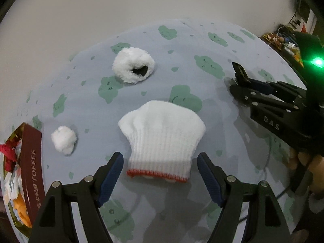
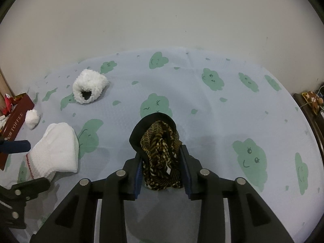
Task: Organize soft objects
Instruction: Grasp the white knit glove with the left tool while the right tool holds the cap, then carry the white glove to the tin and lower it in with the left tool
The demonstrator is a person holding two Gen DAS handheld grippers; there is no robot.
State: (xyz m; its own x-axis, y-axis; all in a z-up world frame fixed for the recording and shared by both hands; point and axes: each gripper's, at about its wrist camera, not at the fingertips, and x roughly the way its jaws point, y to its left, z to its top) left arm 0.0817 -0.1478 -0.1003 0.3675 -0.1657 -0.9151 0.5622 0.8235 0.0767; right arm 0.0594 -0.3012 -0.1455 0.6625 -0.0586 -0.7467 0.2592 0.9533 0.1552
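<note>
A white knit glove (image 1: 162, 137) with a red cuff lies on the blue cloth with green clouds, just ahead of my open left gripper (image 1: 160, 163); its fingers stand either side of the cuff, apart from it. The glove also shows at the left of the right wrist view (image 2: 56, 147). My right gripper (image 2: 162, 158) is shut on a black and gold patterned cloth (image 2: 160, 151), held low over the cloth. A fluffy white cuff (image 1: 132, 64) and a small white cotton ball (image 1: 64, 139) lie further off.
A brown toffee tin (image 1: 30, 172) holding several soft items stands at the left edge. The right gripper's body (image 1: 283, 109) reaches in from the right. A wall runs behind the table. Clutter lies past the right edge (image 2: 311, 99).
</note>
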